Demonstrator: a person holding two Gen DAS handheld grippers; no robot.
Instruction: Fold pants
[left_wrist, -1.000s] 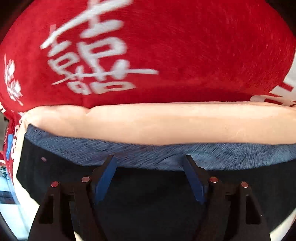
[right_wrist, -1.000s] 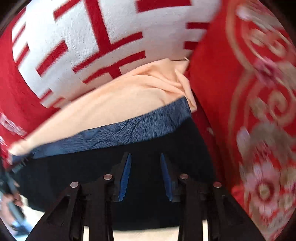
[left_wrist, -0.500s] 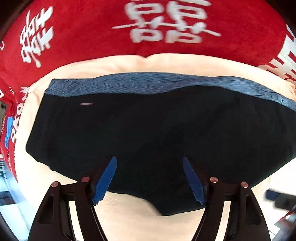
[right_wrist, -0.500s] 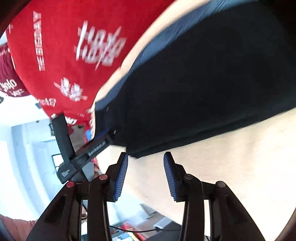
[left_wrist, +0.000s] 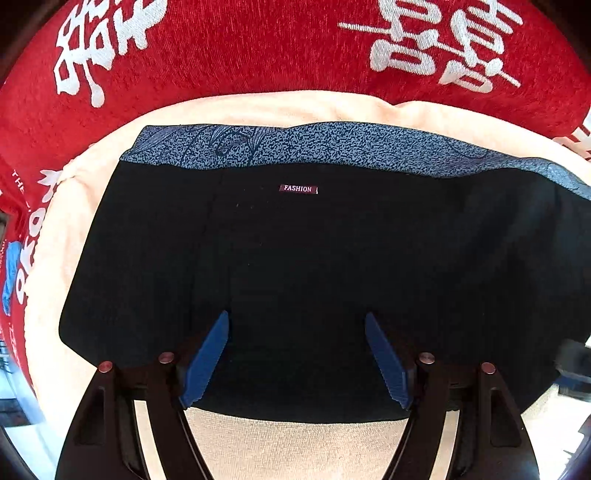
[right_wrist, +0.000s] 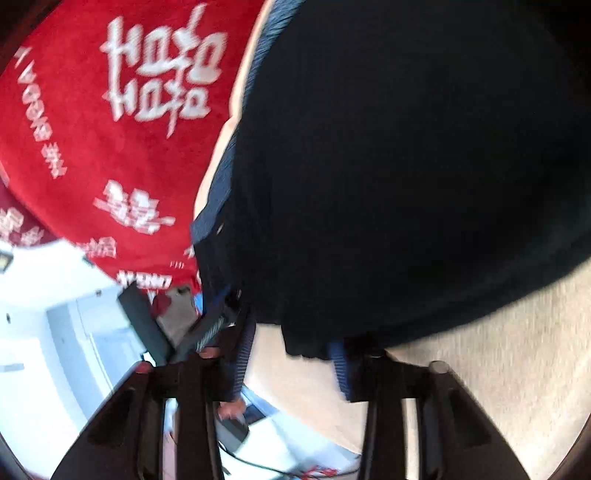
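Both cameras are pulling back from the far edge: red blanket (left_wrist: 258, 55) is shrinking in view, and more of the cream towel (left_wrist: 295, 443) is showing. Pants (left_wrist: 314, 258) are lying flat on the towel, waistband (left_wrist: 332, 147) far side, label (left_wrist: 298, 188) up. Left gripper (left_wrist: 297, 354) is hovering over the near hem, released, holding nothing. Right gripper (right_wrist: 291, 358) is swinging down to a hem corner (blurred), jaws apart and straddling it, no clamp visible. Looks like both are setting up for a hem-to-waistband fold.

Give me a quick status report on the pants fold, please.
Left gripper open, hovering over black pants. Right gripper closing, pants edge between its jaws. Pants flat on beige cloth. Nothing in the way.
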